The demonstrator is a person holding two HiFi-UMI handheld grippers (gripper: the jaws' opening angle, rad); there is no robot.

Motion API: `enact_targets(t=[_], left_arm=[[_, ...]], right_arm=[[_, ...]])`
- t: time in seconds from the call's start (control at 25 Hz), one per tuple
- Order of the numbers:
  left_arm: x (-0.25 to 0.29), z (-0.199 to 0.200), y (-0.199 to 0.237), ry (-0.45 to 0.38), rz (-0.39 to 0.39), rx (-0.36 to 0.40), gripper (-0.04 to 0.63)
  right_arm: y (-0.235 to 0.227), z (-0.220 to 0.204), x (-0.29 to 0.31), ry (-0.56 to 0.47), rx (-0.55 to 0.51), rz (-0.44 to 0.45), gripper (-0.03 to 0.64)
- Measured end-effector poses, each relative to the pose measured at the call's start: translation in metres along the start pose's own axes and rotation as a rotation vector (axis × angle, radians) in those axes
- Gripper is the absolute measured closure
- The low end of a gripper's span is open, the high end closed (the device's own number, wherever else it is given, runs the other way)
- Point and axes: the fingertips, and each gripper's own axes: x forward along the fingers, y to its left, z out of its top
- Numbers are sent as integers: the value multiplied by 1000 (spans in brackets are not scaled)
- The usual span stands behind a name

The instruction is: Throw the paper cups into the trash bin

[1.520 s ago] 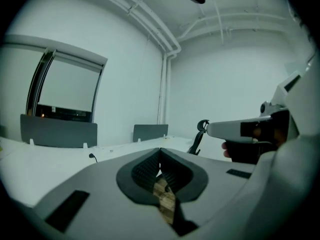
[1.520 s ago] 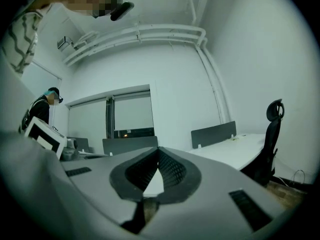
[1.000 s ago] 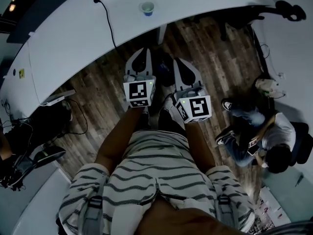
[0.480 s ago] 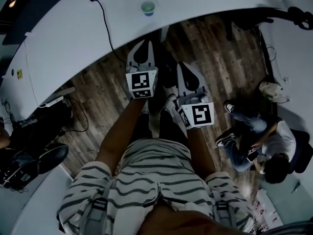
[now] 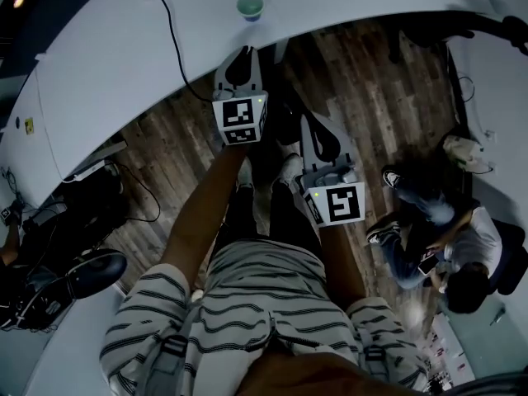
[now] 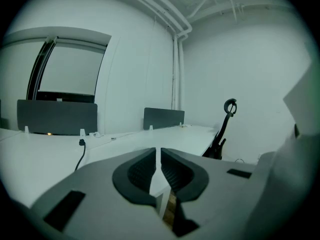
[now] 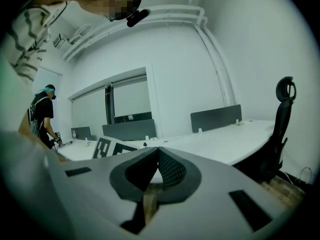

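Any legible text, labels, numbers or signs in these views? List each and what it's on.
No readable words or numbers in any view.
Left marker cube, on the left gripper: black-and-white square pattern, not text.
Right marker cube, on the right gripper: likewise a pattern only.
Yellow sticker on the white desk: too small to read.
Paper cup: no print that can be made out.

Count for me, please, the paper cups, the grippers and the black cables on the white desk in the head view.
paper cup: 1
grippers: 2 (left gripper, right gripper)
black cable: 1
Total: 4
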Motion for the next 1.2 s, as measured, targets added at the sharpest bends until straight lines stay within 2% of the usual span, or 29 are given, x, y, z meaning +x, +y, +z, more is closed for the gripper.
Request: enact_targets(t=[0.28, 0.56, 0.84, 1.2], left_arm=[[26, -17, 14, 15, 8, -7, 561], [53, -31, 17, 28, -1, -3, 472], [85, -44, 34, 48, 27, 0, 395], [113, -62, 45, 98, 53, 27, 298]], right_arm=[[-2, -16, 5, 22, 20, -10, 607], [-5, -29, 10, 41, 32, -19, 607], [-7, -35, 21, 54, 52, -31, 607], [-13, -48, 26, 79, 19, -37, 607]])
